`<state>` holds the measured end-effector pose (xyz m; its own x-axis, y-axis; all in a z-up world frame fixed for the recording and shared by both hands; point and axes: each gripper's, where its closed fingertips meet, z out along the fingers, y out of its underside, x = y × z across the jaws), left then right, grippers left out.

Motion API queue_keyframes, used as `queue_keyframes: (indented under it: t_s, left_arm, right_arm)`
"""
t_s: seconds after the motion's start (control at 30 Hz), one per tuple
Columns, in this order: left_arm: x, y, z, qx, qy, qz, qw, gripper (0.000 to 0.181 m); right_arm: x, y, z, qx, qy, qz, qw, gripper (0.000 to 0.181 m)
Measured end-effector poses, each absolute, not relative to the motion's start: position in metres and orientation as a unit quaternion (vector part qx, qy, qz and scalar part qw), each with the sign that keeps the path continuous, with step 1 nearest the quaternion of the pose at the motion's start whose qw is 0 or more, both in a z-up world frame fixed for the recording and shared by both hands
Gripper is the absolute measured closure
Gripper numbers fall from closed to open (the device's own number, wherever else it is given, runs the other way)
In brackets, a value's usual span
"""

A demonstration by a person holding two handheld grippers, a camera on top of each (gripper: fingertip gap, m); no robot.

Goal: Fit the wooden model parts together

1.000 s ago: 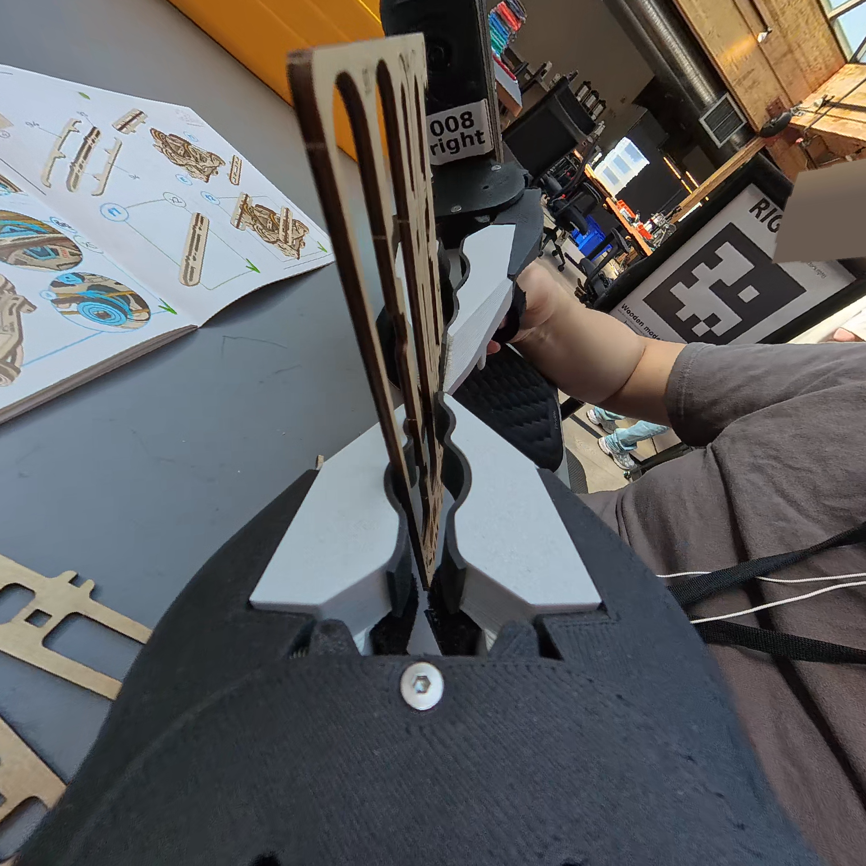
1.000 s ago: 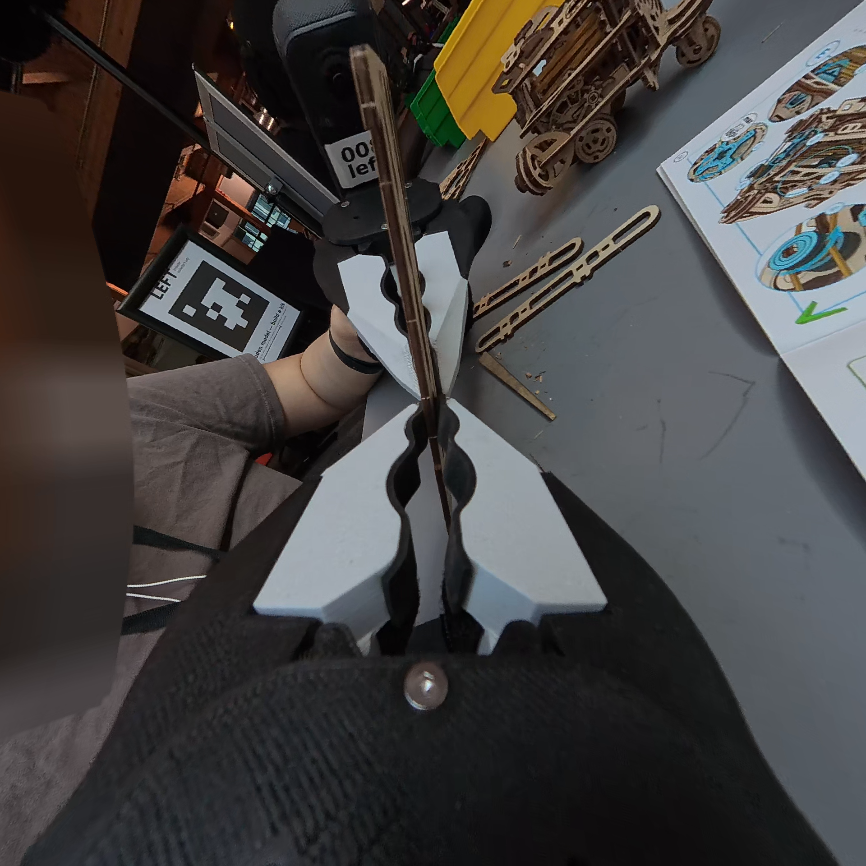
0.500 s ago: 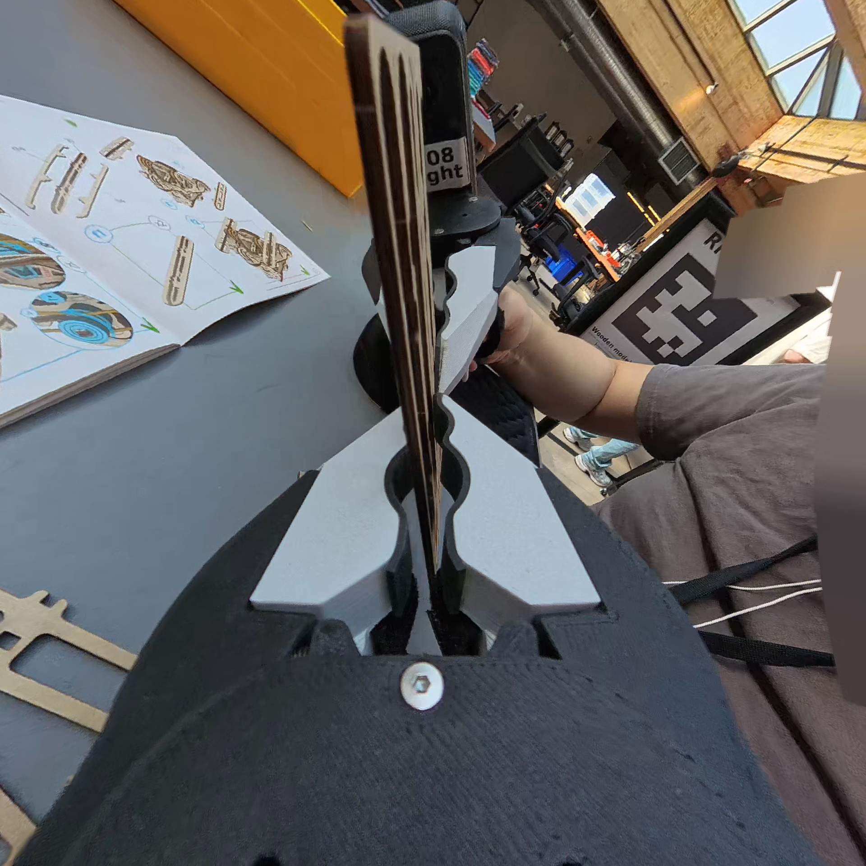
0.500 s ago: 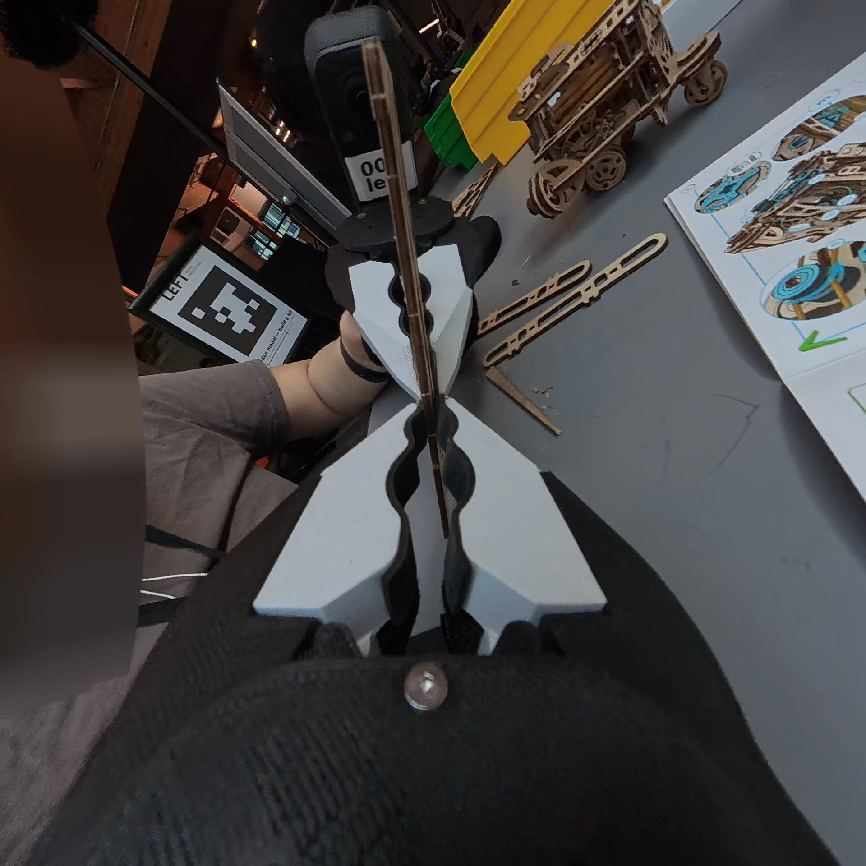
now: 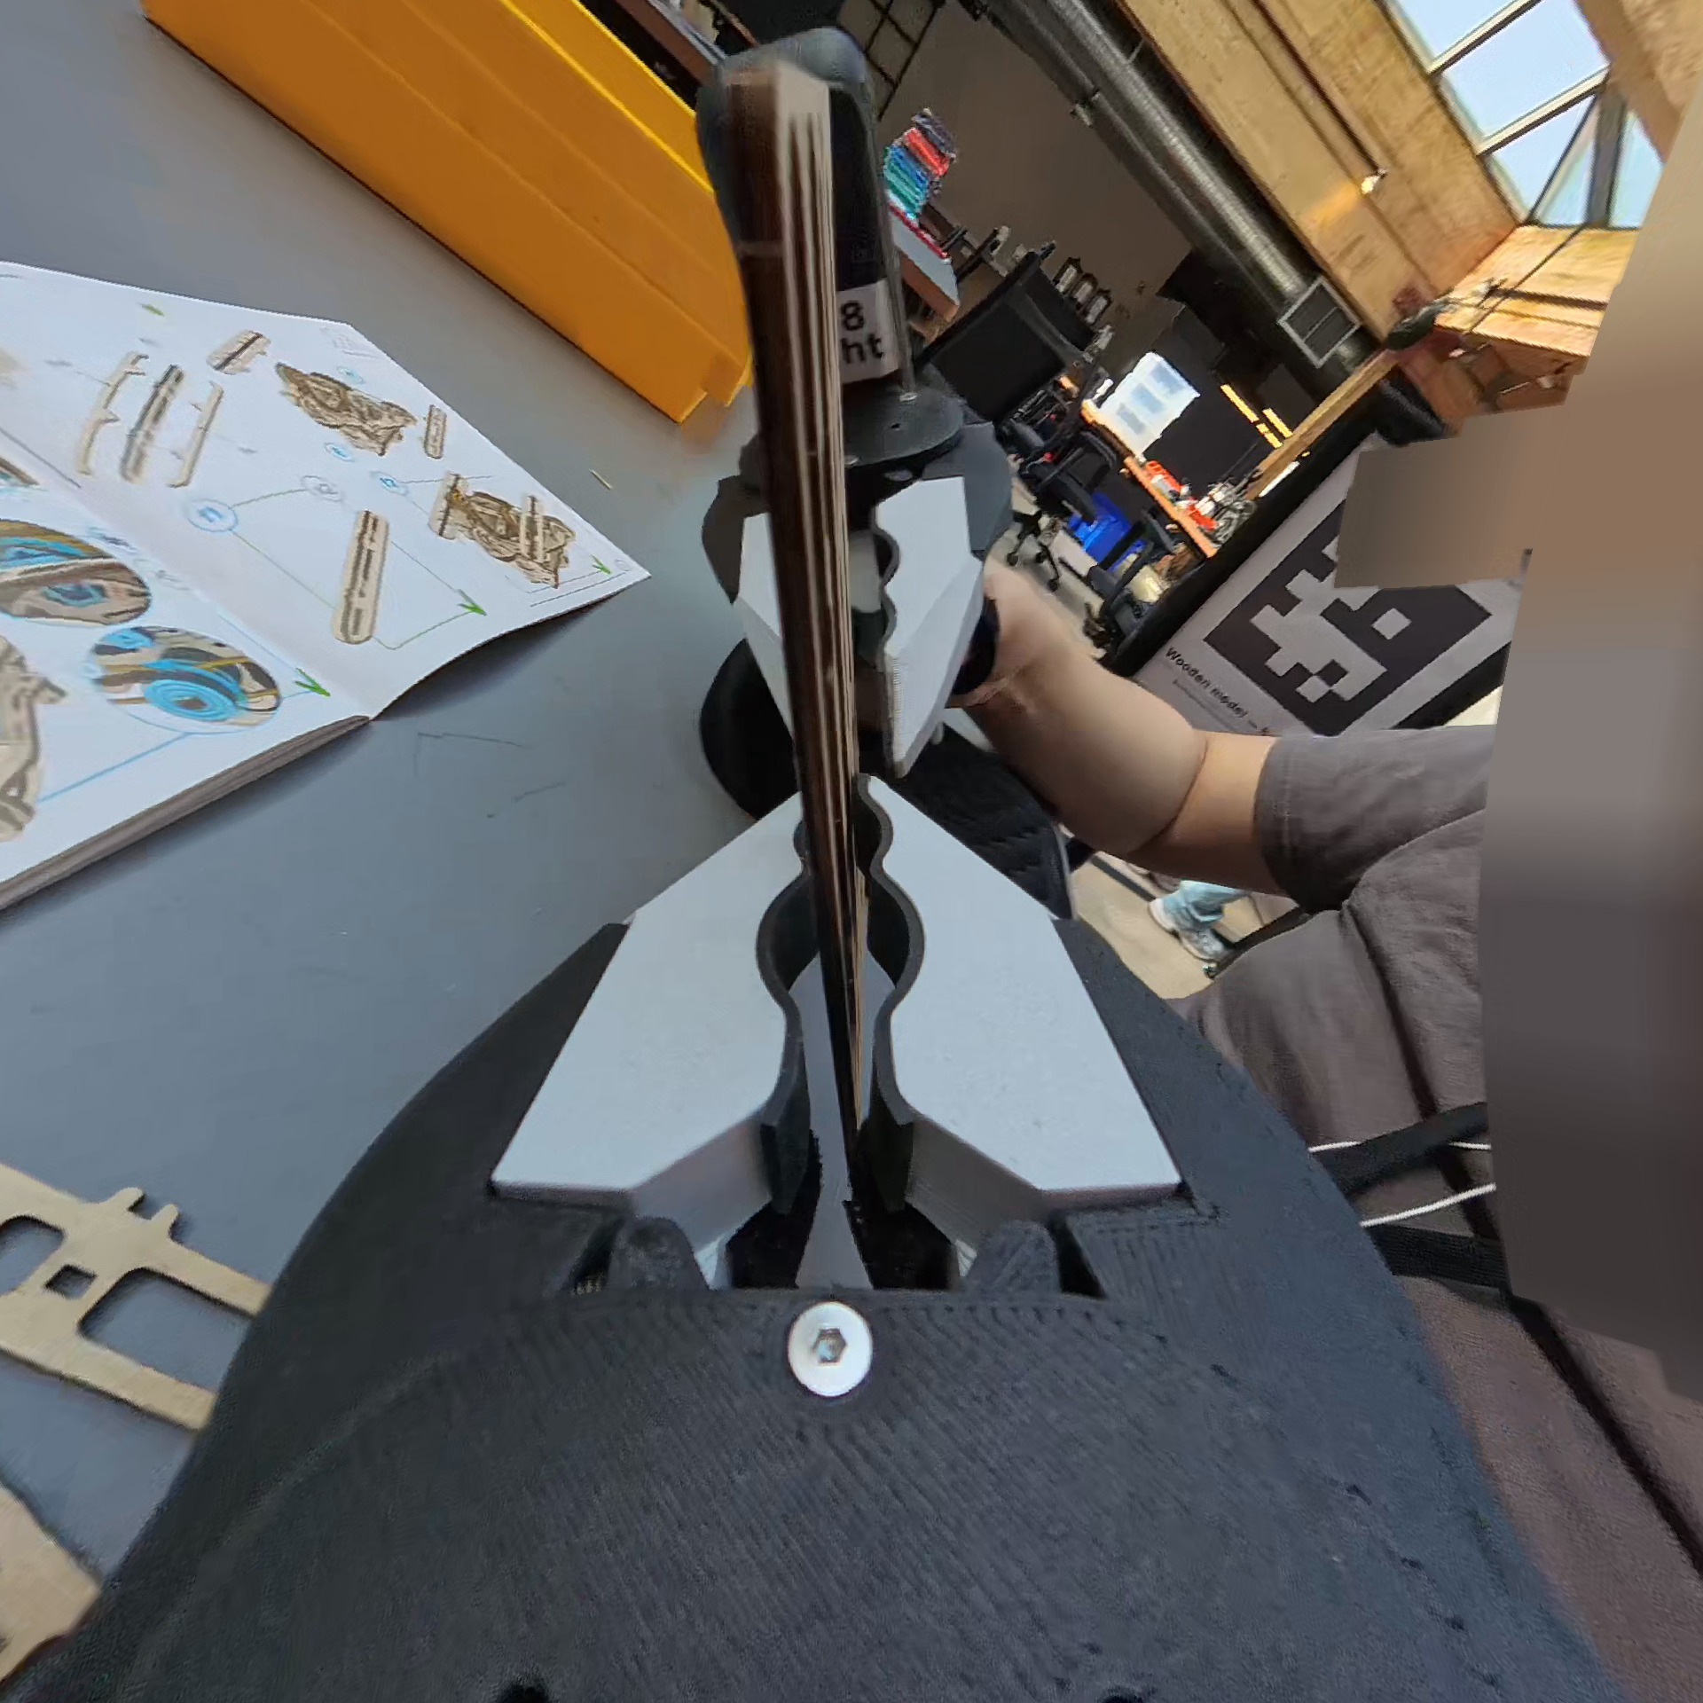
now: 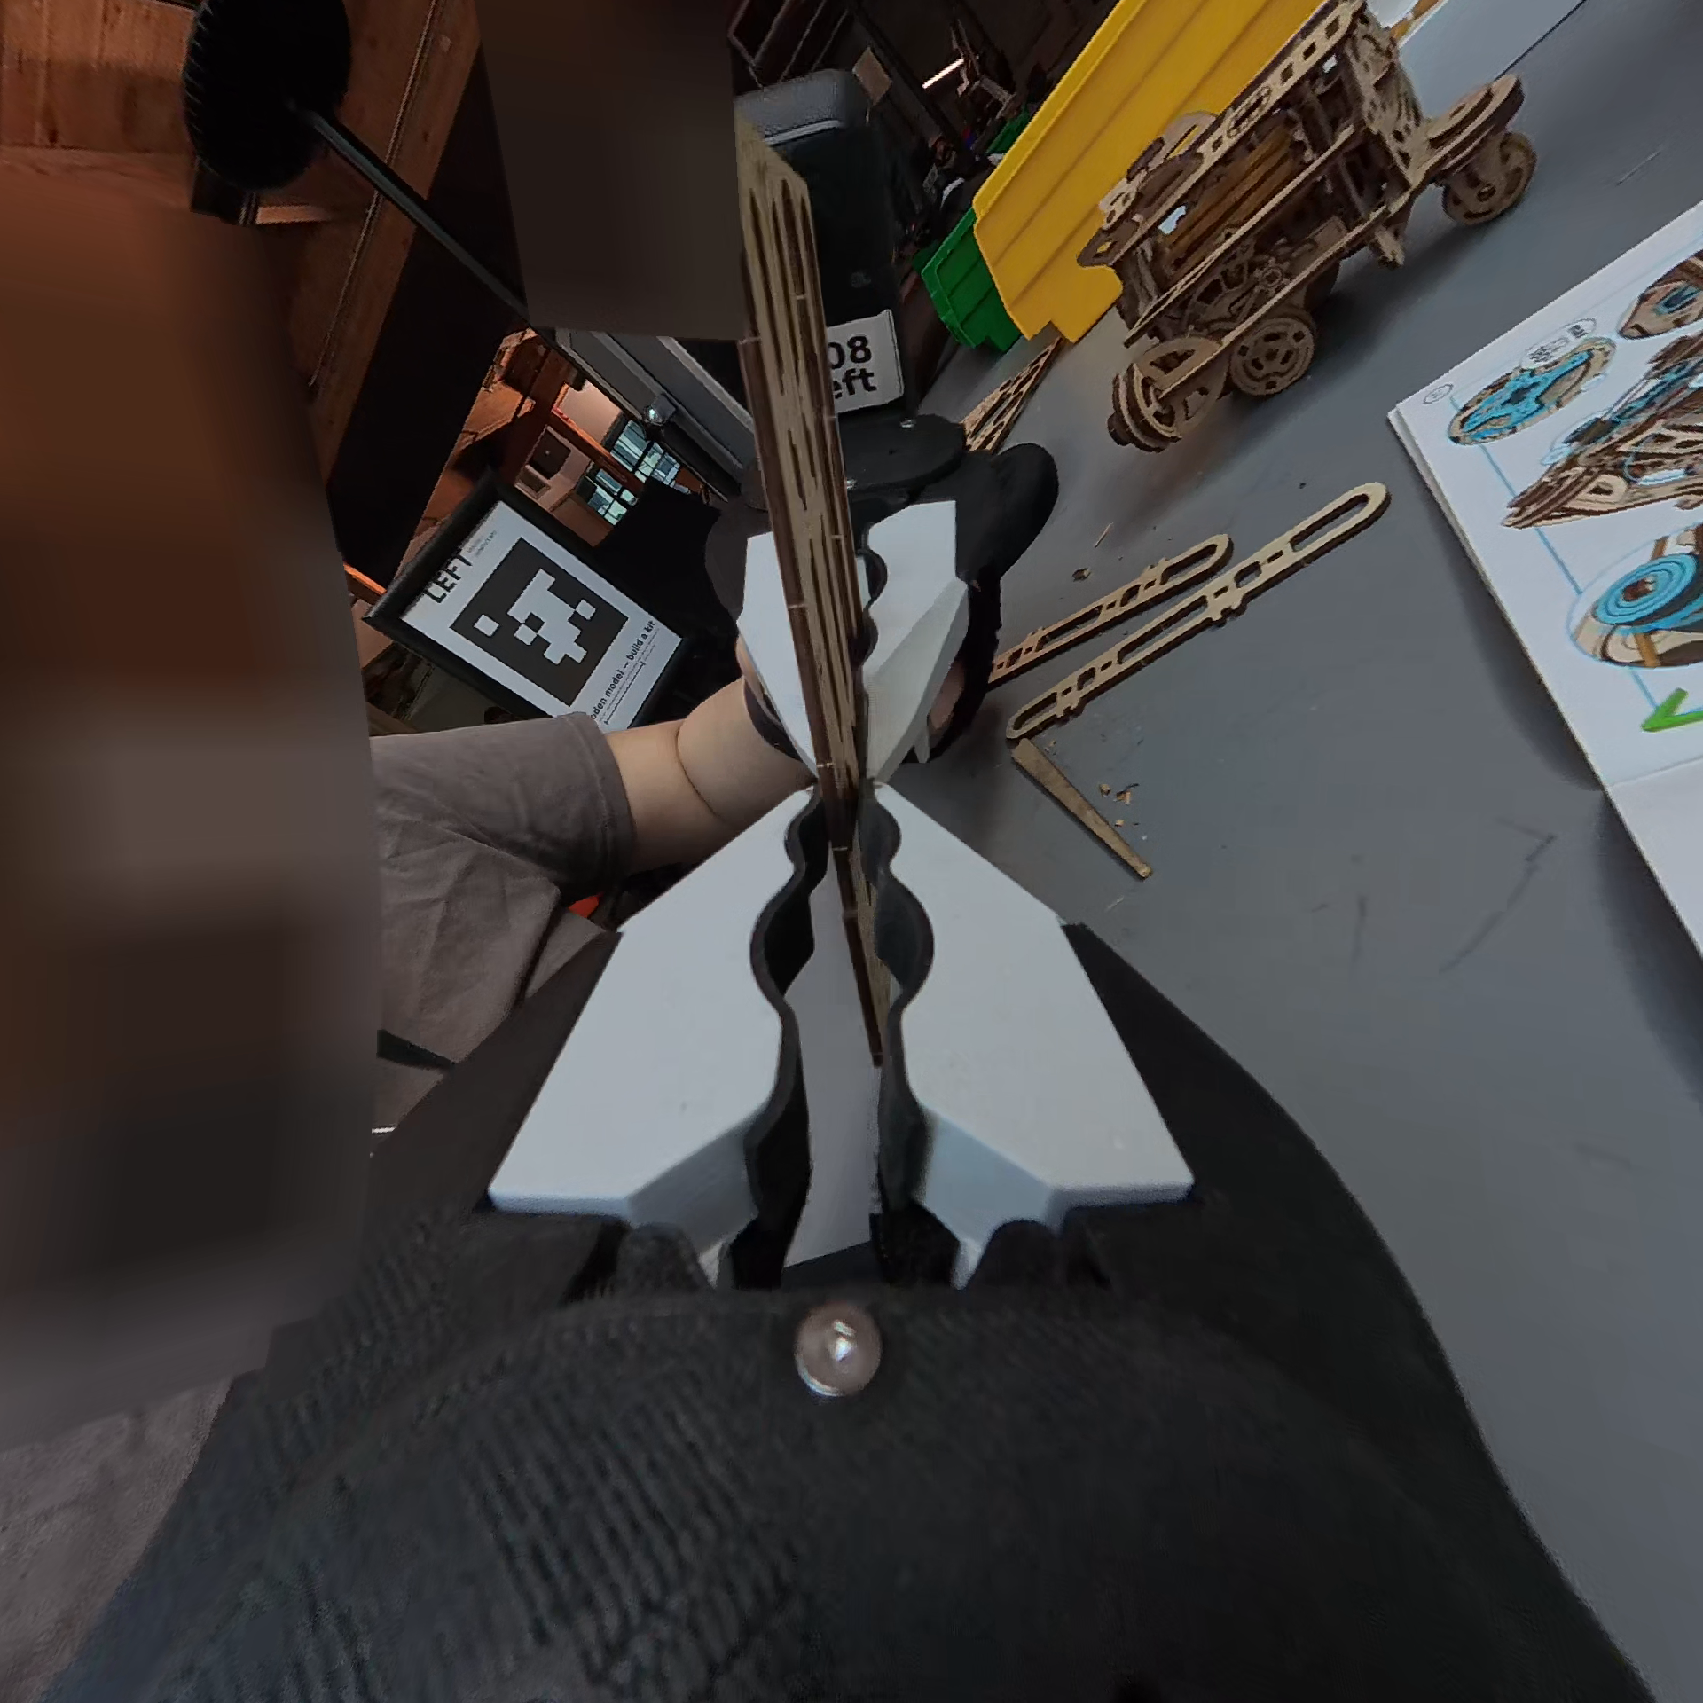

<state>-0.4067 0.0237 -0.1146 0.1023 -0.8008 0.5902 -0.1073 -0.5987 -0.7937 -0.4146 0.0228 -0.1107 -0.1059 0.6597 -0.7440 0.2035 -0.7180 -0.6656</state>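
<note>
A thin slotted wooden panel (image 5: 797, 516) stands upright above the grey table (image 5: 387, 921), seen almost edge-on. My left gripper (image 5: 834, 811) is shut on its lower part. My right gripper (image 5: 866, 737) faces it from the far side and is also shut on the panel. In the right wrist view the same panel (image 6: 797, 516) rises from my right gripper (image 6: 843, 802), with the left gripper (image 6: 857, 756) clamped on it just beyond. The two sets of fingertips nearly meet. A person's forearms hold both grippers.
An open instruction booklet (image 5: 276, 571) lies on the table; it also shows in the right wrist view (image 6: 1613, 553). A yellow bin (image 5: 461, 166), a green bin (image 6: 958, 267), an assembled wooden vehicle (image 6: 1290, 230), loose slotted strips (image 6: 1198, 608) and a cut-out wooden sheet (image 5: 92, 1290) lie around. The assembled wooden vehicle (image 6: 1290, 230) is about equally far from each gripper, around 25 centimetres.
The panel has turned from showing its slotted face to nearly edge-on in the left wrist view. Both grippers have kept their hold and shifted slightly.
</note>
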Motion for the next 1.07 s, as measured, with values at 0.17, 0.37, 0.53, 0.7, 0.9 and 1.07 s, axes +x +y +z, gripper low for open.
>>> queue_keyframes:
  t_s: [0.17, 0.37, 0.53, 0.7, 0.9, 1.07]
  left_arm:
    - [-0.424, 0.044, -0.113, -0.703, 0.313, -0.540, 0.340, 0.181]
    - [-0.428, 0.048, -0.111, -0.702, 0.292, -0.557, 0.336, 0.181]
    - [-0.429, 0.050, -0.108, -0.704, 0.291, -0.546, 0.347, 0.181]
    - [-0.425, 0.046, -0.110, -0.706, 0.295, -0.547, 0.340, 0.181]
    - [-0.419, 0.038, -0.115, -0.708, 0.311, -0.546, 0.322, 0.181]
    - [-0.416, 0.033, -0.115, -0.706, 0.315, -0.552, 0.311, 0.181]
  right_arm:
    - [-0.398, 0.047, -0.120, -0.708, -0.343, 0.568, 0.241, 0.153]
    - [-0.351, 0.095, -0.105, -0.730, -0.312, 0.446, 0.414, 0.156]
    - [-0.230, 0.143, -0.127, -0.809, -0.200, 0.101, 0.544, 0.136]
    - [-0.188, 0.152, -0.158, -0.847, -0.113, 0.033, 0.518, 0.113]
    - [-0.180, 0.153, -0.180, -0.882, -0.099, -0.012, 0.461, 0.087]
    - [-0.182, 0.147, -0.193, -0.903, -0.084, 0.039, 0.420, 0.080]
